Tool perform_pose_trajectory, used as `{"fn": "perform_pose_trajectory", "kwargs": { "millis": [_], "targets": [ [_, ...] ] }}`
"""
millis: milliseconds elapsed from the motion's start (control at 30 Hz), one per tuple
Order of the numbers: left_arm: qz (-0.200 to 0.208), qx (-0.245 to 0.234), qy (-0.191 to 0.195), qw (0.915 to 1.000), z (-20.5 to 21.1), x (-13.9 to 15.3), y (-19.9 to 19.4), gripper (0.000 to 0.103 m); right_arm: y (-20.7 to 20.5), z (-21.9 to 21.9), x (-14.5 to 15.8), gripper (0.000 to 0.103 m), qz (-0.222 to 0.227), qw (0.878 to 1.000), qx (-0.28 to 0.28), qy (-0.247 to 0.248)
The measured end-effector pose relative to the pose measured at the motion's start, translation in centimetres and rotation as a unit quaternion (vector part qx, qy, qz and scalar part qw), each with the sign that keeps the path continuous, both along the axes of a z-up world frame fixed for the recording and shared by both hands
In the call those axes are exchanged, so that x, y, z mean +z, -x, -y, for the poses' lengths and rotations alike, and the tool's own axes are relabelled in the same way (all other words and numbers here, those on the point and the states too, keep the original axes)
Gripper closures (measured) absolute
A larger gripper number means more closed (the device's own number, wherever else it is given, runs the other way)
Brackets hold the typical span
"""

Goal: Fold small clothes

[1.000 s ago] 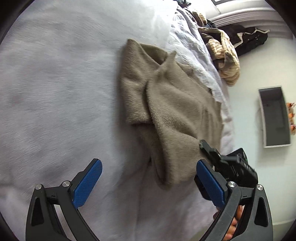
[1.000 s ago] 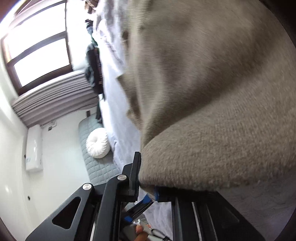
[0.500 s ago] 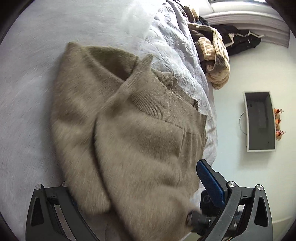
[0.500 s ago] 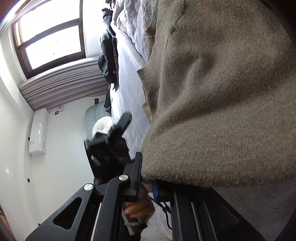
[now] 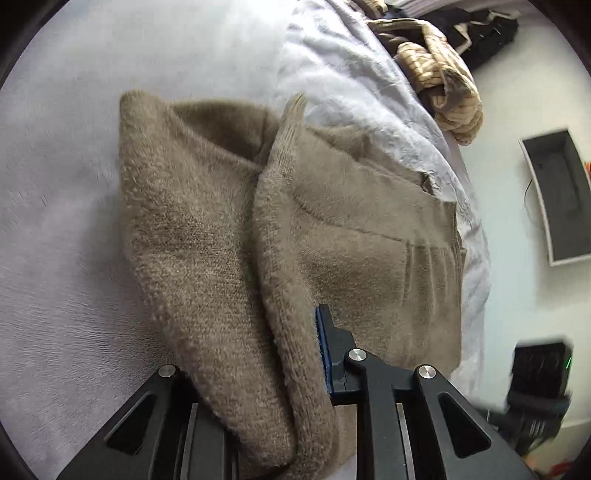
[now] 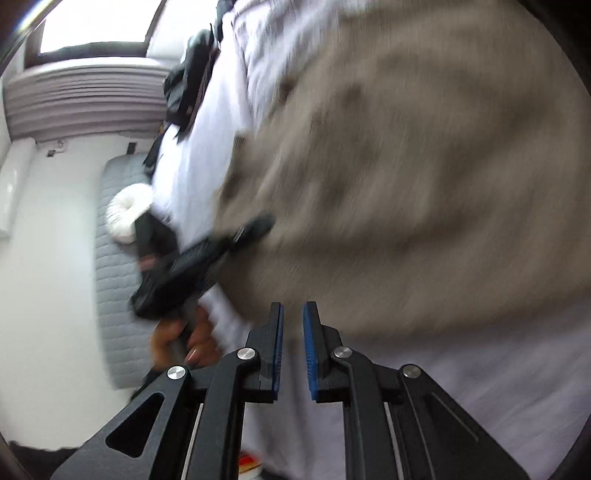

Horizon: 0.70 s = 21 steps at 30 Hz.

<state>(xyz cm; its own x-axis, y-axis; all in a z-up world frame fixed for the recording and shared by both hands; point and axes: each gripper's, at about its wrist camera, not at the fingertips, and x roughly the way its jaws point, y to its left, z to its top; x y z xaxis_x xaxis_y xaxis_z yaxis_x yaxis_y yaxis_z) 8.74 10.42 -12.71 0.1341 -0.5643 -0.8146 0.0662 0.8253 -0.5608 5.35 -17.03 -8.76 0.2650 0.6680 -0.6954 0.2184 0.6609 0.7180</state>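
Note:
A fuzzy taupe sweater (image 5: 207,229) lies partly folded on the pale lavender bed cover (image 5: 74,184), near the bed's right edge. My left gripper (image 5: 295,332) is closing on a thick rolled fold at the sweater's near end. The fold fills the gap between the jaws, one blue pad (image 5: 322,350) presses on it, and the other finger is hidden under the knit. In the right wrist view the sweater (image 6: 406,184) is blurred. My right gripper (image 6: 293,314) hangs above its edge, jaws opening by a narrow slit with nothing between them. A hand (image 6: 184,339) holds the left gripper (image 6: 192,266) there.
A beige knitted garment (image 5: 443,85) and dark clothes (image 5: 472,33) are piled at the bed's far end. A grey open box (image 5: 557,195) stands on the white floor beside the bed. A white round cushion (image 6: 125,206) sits on a grey quilted mat.
My left gripper moved in over the sweater and went from wide open to closed on its near fold. My right gripper let go of the sweater's hem, lifted and rolled away.

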Motion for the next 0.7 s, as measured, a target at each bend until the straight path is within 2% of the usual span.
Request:
{"fn": "perform_pose_trajectory", "kwargs": {
  "millis": [133, 267, 367, 467, 567, 633, 700],
  "targets": [
    [0.034, -0.013, -0.03, 0.9989, 1.6, 2.4, 0.3, 0.081, -3.2, 1.0, -1.2, 0.089, 0.01, 0.998, -0.005, 0.061],
    [0.065, -0.023, -0.048, 0.9965, 3.0, 5.0, 0.5, 0.083, -5.6, 0.2, -4.3, 0.09, -0.014, 0.994, 0.023, 0.107],
    [0.08, -0.038, -0.055, 0.9946, 5.0, 6.9, 0.5, 0.083, -6.1, -0.8, -6.0, 0.094, -0.019, 0.99, 0.048, 0.134],
    [0.101, -0.067, -0.076, 0.9897, 8.2, 8.6, 0.5, 0.083, -6.0, -1.5, -5.9, 0.094, -0.005, 0.986, 0.07, 0.152],
    [0.12, -0.098, -0.098, 0.9831, 11.4, 10.4, 0.6, 0.083, -5.6, -0.4, -5.4, 0.094, -0.006, 0.991, 0.07, 0.117],
    [0.132, -0.122, -0.112, 0.9774, 13.7, 11.7, 0.5, 0.083, -5.0, 2.2, -4.8, 0.094, -0.008, 0.997, 0.036, 0.06],
    [0.149, -0.156, -0.13, 0.9677, 16.8, 12.9, 0.7, 0.083, -4.1, 5.1, -3.9, 0.093, 0.004, 1.0, -0.004, 0.025]
  ]
}}
